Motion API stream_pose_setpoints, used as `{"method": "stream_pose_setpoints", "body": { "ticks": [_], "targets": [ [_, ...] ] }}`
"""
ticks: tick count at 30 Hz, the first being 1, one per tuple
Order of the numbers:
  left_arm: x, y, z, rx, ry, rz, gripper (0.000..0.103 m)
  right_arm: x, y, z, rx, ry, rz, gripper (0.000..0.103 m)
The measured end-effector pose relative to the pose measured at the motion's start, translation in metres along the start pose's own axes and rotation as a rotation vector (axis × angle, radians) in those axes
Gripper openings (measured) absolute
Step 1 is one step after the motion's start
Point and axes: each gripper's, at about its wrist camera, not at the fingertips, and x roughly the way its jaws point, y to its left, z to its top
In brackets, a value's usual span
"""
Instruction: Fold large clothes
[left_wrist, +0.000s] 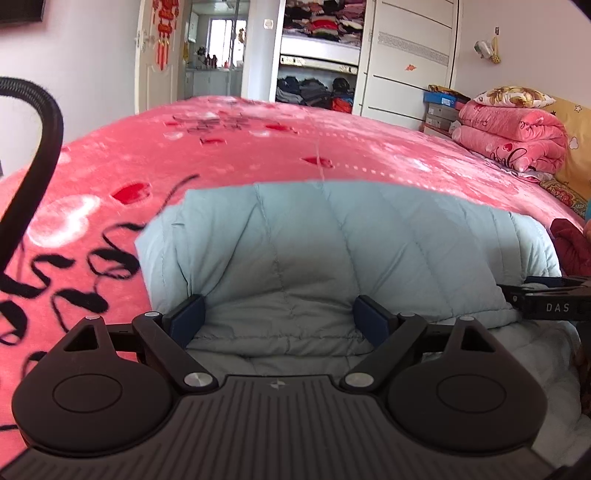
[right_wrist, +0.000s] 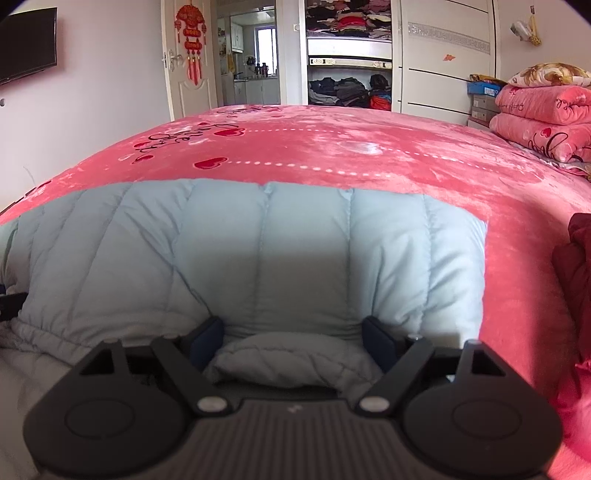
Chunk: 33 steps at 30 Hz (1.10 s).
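A pale blue quilted jacket (left_wrist: 332, 240) lies folded on the pink bedspread (left_wrist: 258, 147), its far edge straight across the bed. My left gripper (left_wrist: 280, 321) sits low at the jacket's near edge with its jaws wide apart; a soft roll of the fabric lies between the blue pads (left_wrist: 188, 321), which do not squeeze it. In the right wrist view the same jacket (right_wrist: 258, 240) fills the middle. There my right gripper (right_wrist: 293, 343) is also open, with a puffy fold between its fingers (right_wrist: 378, 343). The right gripper's side (left_wrist: 546, 295) shows at the left view's right edge.
A dark red garment (right_wrist: 576, 266) lies on the bed right of the jacket. Folded pink quilts (right_wrist: 546, 118) and a pillow are stacked at the far right. A black hose (left_wrist: 40, 140) curves at the left. An open wardrobe (right_wrist: 347, 55) and a doorway stand beyond the bed.
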Motion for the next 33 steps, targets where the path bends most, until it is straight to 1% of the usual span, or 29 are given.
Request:
{"method": "stream_pose_setpoints", "body": {
  "ticks": [2, 4, 6, 9, 11, 14, 15, 17, 19, 21, 24, 29, 33],
  "targets": [
    [-0.013, -0.002, 0.002, 0.009, -0.033, 0.007, 0.103, -0.007, 0.001, 0.001, -0.005, 0.004, -0.012, 0.087],
    [-0.029, -0.003, 0.005, -0.003, -0.06, -0.007, 0.103, -0.018, 0.001, 0.004, -0.004, 0.011, -0.027, 0.096],
    [-0.043, -0.007, 0.007, -0.007, -0.068, -0.028, 0.103, -0.035, -0.004, 0.003, 0.008, -0.002, -0.034, 0.1],
    [-0.059, -0.018, 0.006, 0.022, -0.074, -0.035, 0.103, -0.06, -0.014, 0.0, 0.052, 0.013, -0.038, 0.1],
    [-0.068, -0.027, 0.001, 0.043, -0.064, -0.051, 0.103, -0.077, -0.022, -0.003, 0.085, 0.025, -0.06, 0.102],
    [-0.08, -0.036, -0.013, 0.053, -0.023, -0.071, 0.103, -0.095, -0.034, -0.011, 0.123, 0.069, -0.074, 0.102],
    [-0.084, -0.039, -0.018, 0.057, -0.005, -0.074, 0.103, -0.101, -0.037, -0.015, 0.124, 0.083, -0.093, 0.102],
    [-0.091, -0.046, -0.028, 0.072, 0.026, -0.077, 0.103, -0.11, -0.043, -0.021, 0.137, 0.099, -0.115, 0.102],
    [-0.097, -0.057, -0.036, 0.094, 0.051, -0.083, 0.103, -0.117, -0.052, -0.029, 0.175, 0.118, -0.114, 0.102],
    [-0.106, -0.066, -0.041, 0.109, 0.063, -0.088, 0.103, -0.126, -0.06, -0.037, 0.212, 0.127, -0.13, 0.102],
    [-0.12, -0.075, -0.047, 0.113, 0.062, -0.116, 0.103, -0.142, -0.063, -0.047, 0.21, 0.109, -0.167, 0.102],
    [-0.145, -0.09, -0.059, 0.119, 0.061, -0.131, 0.103, -0.171, -0.062, -0.055, 0.194, 0.078, -0.173, 0.102],
    [-0.163, -0.096, -0.065, 0.108, 0.059, -0.135, 0.103, -0.195, -0.062, -0.061, 0.202, 0.049, -0.154, 0.102]
  ]
}}
